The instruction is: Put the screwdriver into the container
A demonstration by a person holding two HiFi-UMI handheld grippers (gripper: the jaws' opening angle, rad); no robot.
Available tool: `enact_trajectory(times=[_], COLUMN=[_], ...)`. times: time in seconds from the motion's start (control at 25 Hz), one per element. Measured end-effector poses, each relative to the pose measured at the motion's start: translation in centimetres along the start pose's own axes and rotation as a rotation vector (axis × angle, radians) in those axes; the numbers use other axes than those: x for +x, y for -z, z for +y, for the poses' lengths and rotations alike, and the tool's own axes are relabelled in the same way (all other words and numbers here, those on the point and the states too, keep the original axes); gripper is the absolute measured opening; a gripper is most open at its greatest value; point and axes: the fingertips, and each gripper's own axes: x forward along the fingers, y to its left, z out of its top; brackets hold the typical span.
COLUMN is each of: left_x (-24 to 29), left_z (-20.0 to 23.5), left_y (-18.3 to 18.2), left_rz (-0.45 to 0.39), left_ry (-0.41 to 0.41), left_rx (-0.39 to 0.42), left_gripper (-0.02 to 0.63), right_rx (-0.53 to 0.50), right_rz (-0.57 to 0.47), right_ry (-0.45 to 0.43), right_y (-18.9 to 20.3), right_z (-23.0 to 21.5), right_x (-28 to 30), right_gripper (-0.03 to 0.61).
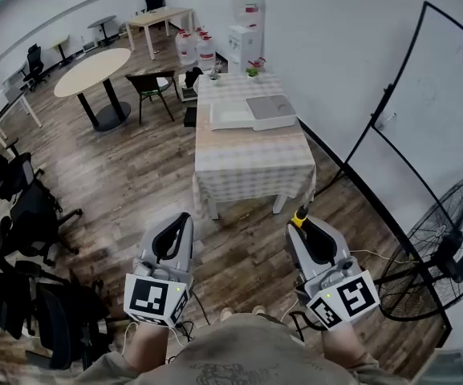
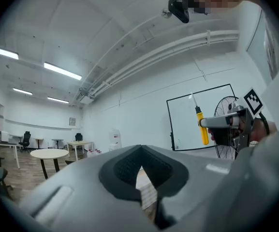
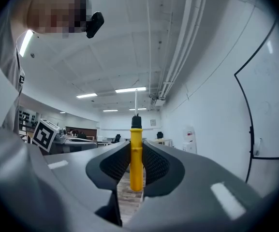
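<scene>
My right gripper (image 1: 302, 221) is shut on a yellow-handled screwdriver (image 1: 300, 216). In the right gripper view the screwdriver (image 3: 136, 158) stands upright between the jaws, its metal shaft pointing up past my right gripper (image 3: 136, 166). The left gripper view shows the same screwdriver (image 2: 202, 127) off to the right. My left gripper (image 1: 184, 217) is held level beside it, its jaws together with nothing between them (image 2: 140, 164). A shallow white container (image 1: 251, 112) lies on a cloth-covered table (image 1: 251, 163) some distance ahead of both grippers.
A large standing fan (image 1: 448, 255) and a whiteboard (image 1: 432, 95) are on the right. Several black office chairs (image 1: 22, 207) crowd the left. A round table (image 1: 95, 70), a chair (image 1: 152, 87) and a water dispenser (image 1: 245, 38) stand beyond the cloth-covered table.
</scene>
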Motion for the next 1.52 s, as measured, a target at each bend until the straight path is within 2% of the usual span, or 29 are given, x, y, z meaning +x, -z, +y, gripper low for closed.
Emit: enact_trajectory(times=[0.48,0.76,1.04,1.52], left_x=[-1.0,1.6,7.5,22.7], left_z=[2.0,3.3,4.7,9.1], left_y=[1.4,1.9,2.5,3.6], left_rz=[0.019,0.015,0.029,0.082], left_ry=[-0.01,-0.01,-0.013,-0.044], left_rx=[-0.022,-0.004,-0.007,0.025], left_gripper=[0.0,0.0,0.0,0.0], right_rx=[-0.01,-0.008,-0.005,0.001], right_rz=[0.046,0.04,0.056,0.135], right_ry=[0.047,0.07,0.068,-0.019], right_y=[2.0,2.5,3.2,4.9], right_z=[-0.1,-2.7,-7.4,-17.8], right_x=[0.5,2.6,7.1,19.1], right_gripper=[0.103,0.103,0.103,0.103])
